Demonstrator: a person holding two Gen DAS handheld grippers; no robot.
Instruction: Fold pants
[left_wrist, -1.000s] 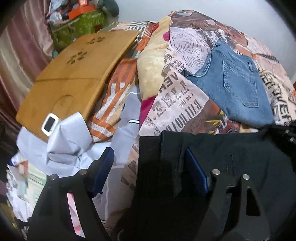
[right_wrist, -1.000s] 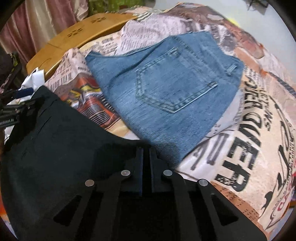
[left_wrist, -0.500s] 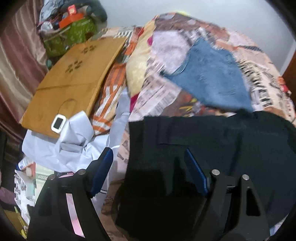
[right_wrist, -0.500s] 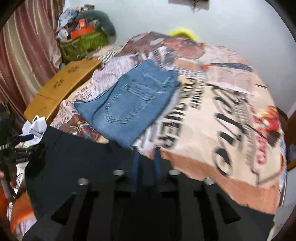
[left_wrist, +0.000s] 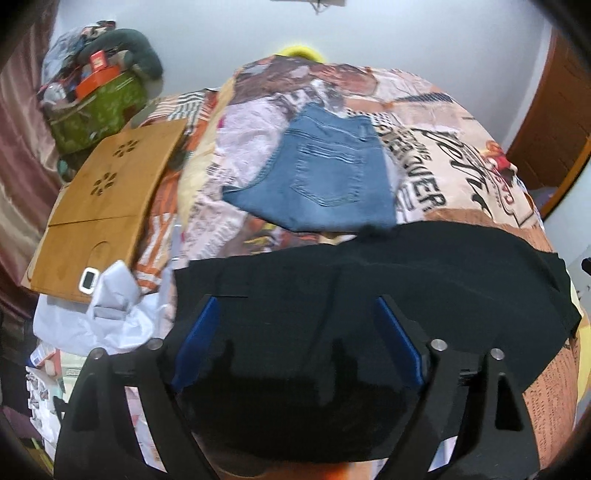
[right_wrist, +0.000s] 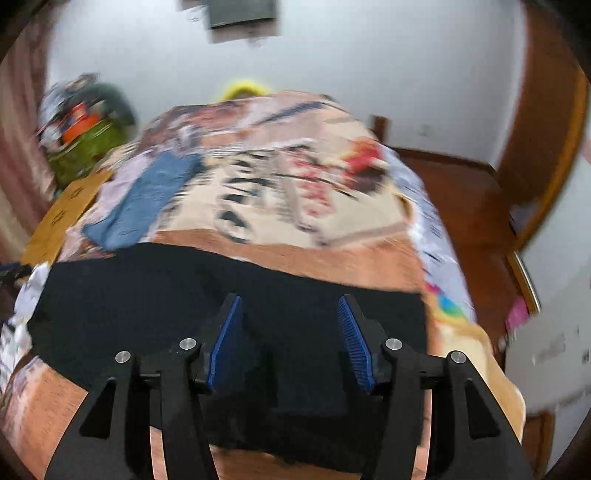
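Note:
Black pants (left_wrist: 369, 295) lie folded flat across the near end of the printed bedspread (left_wrist: 461, 155); they also show in the right wrist view (right_wrist: 184, 295). My left gripper (left_wrist: 295, 306) is open above the pants, its blue pads apart and holding nothing. My right gripper (right_wrist: 290, 306) is open above the pants' right part, empty. Folded blue jeans (left_wrist: 325, 184) lie further back on the bed, also in the right wrist view (right_wrist: 147, 199).
A wooden lap table (left_wrist: 103, 206) lies at the bed's left edge with a white cloth (left_wrist: 107, 314) below it. A green bag of clutter (left_wrist: 96, 107) stands at back left. A wooden door frame (right_wrist: 546, 147) is at the right.
My right gripper has opened and let go of the black pants. Both grippers have pulled back and up, so more of the bed and room shows. The pants now lie flat.

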